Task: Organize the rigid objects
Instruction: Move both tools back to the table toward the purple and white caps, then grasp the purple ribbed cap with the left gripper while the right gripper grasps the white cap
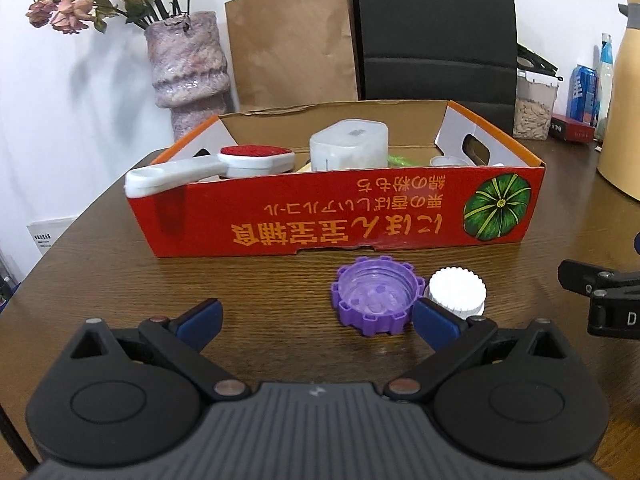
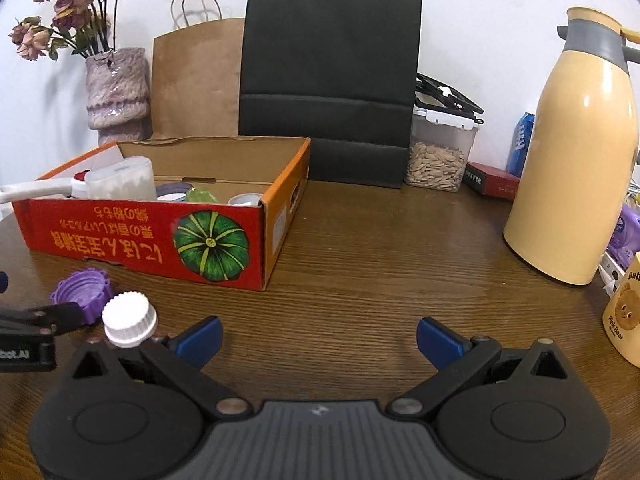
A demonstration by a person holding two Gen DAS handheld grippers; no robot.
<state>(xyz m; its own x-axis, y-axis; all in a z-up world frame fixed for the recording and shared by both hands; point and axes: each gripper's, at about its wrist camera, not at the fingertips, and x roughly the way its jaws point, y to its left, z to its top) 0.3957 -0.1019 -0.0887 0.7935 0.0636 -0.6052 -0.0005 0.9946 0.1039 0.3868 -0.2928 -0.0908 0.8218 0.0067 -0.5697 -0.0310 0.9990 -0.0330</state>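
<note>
A purple ridged cap (image 1: pixel 374 298) lies open side up on the wooden table (image 1: pixel 280 280), touching a white ribbed cap (image 1: pixel 456 290) on its right. Both lie just in front of the red cardboard box (image 1: pixel 340 216). My left gripper (image 1: pixel 318 322) is open and empty; the purple cap lies just inside its right finger. My right gripper (image 2: pixel 318 340) is open and empty over bare table. Both caps show at its left, the white cap (image 2: pixel 129 320) and the purple cap (image 2: pixel 82 290). The box (image 2: pixel 140 240) holds a red-and-white brush (image 1: pixel 208 166), a clear container (image 1: pixel 348 144) and small items.
A vase with dried flowers (image 1: pixel 186 68), a brown paper bag (image 1: pixel 292 44) and a black bag (image 1: pixel 436 32) stand behind the box. A yellow thermos (image 2: pixel 576 160), a seed container (image 2: pixel 438 152), a can (image 2: pixel 520 144) and a bear cup (image 2: pixel 624 312) stand at the right.
</note>
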